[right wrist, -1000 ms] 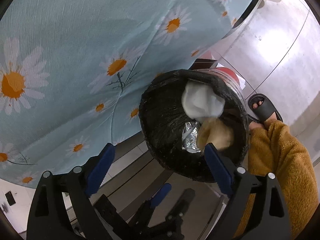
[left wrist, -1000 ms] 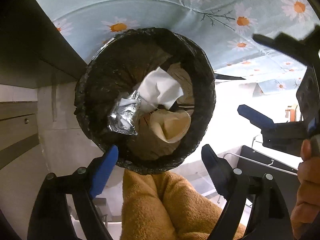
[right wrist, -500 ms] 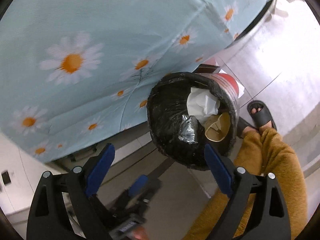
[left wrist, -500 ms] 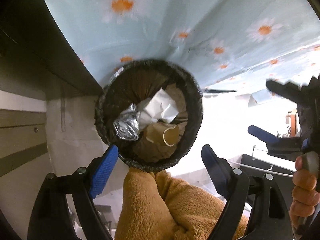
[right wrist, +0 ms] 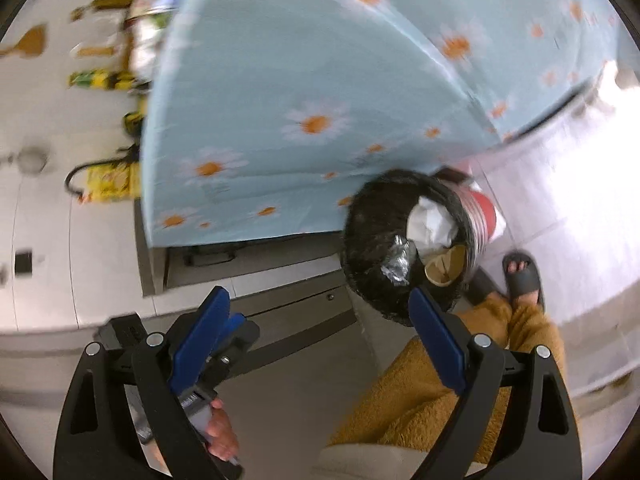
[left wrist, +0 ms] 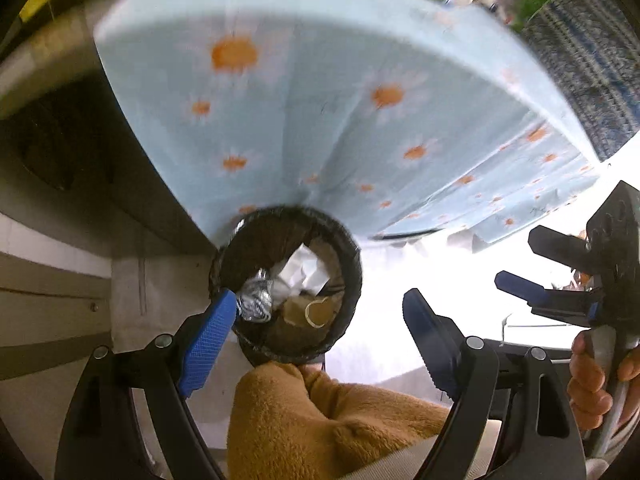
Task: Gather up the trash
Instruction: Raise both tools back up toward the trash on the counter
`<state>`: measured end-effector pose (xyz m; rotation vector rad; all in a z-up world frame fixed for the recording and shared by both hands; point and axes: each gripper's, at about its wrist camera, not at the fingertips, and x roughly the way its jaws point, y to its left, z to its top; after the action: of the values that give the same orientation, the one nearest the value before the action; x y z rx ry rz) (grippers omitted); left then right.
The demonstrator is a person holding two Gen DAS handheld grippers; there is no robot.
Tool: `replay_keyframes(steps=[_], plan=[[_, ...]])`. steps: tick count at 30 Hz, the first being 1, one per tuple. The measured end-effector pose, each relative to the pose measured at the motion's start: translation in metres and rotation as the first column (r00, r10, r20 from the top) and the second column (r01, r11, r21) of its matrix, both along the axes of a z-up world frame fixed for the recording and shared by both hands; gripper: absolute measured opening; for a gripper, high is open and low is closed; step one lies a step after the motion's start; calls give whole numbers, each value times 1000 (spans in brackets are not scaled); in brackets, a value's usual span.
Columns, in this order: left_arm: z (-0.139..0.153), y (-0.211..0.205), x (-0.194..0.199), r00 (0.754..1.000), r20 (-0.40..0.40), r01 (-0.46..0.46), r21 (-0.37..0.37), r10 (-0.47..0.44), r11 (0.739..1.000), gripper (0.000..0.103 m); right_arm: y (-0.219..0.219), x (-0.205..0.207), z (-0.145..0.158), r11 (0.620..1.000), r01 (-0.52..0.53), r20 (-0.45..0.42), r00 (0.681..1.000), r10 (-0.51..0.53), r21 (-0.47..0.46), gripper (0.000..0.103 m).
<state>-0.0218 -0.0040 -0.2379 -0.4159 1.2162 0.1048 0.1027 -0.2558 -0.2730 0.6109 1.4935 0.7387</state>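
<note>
Daisy-print cloth drapes the desk above a tiled floor. Left gripper released, empty. Bin stands on the floor by the cloth, mouth up, long axis vertical, holding foil, tissue, cup. Right gripper released, empty.

The left gripper is held with its jaws spread wide and nothing between its blue pads. The right gripper is likewise wide open and empty, blue pads well apart. In the left wrist view the right hand wraps the other tool's handle at the right edge; in the right wrist view the left hand grips its handle low down. Legs in mustard fleece trousers show below, and a foot in a dark slipper.
</note>
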Motion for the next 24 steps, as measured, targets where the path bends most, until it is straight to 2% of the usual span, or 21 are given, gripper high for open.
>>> replay_keyframes(steps=[4, 6, 10, 16, 24], plan=[[34, -1, 0, 999, 52, -12, 23, 10, 1000, 83, -2, -5, 48, 999, -40, 170, 985, 38, 11, 90], [50, -1, 2, 997, 78, -15, 30, 12, 999, 83, -2, -6, 63, 999, -51, 217, 975, 47, 16, 90], [76, 0, 6, 993, 119, -8, 41, 3, 999, 83, 2, -7, 99, 997, -81, 344, 936, 74, 6, 90], [105, 8, 13, 986, 167, -9, 60, -1, 998, 83, 18, -4, 136, 993, -113, 462, 880, 111, -25, 90], [144, 35, 26, 967, 256, -4, 74, -15, 997, 83, 40, 5, 178, 993, -104, 569, 814, 118, -58, 90]])
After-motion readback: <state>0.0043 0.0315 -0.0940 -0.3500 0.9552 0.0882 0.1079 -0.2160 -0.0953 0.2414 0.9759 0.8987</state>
